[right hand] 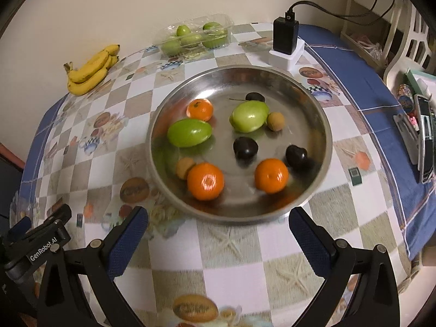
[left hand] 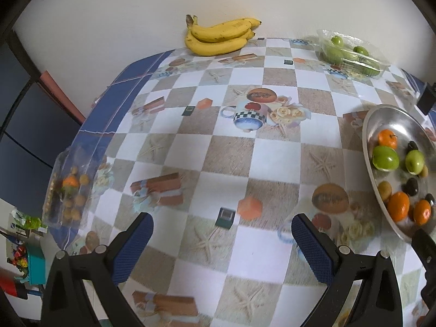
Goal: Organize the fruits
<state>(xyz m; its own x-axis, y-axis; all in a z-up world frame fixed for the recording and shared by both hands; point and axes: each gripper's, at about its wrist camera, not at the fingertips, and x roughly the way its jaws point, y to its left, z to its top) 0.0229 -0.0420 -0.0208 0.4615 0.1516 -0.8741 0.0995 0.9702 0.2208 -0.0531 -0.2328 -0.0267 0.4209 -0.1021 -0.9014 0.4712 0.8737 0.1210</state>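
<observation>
Checkered tablecloth (right hand: 234, 248) | bananas (right hand: 91, 69) – tips toward wall | both hand-held grippers (left hand: 222, 234) (right hand: 218, 231) – spread wide, empty

The only readable text is "GenRobot.AI", in white letters on the black body of the left gripper (right hand: 41, 241), seen at the lower left of the right wrist view. Brown oval motifs printed on the tablecloth (right hand: 218, 261) may carry lettering, but it is too blurred to read.
</observation>
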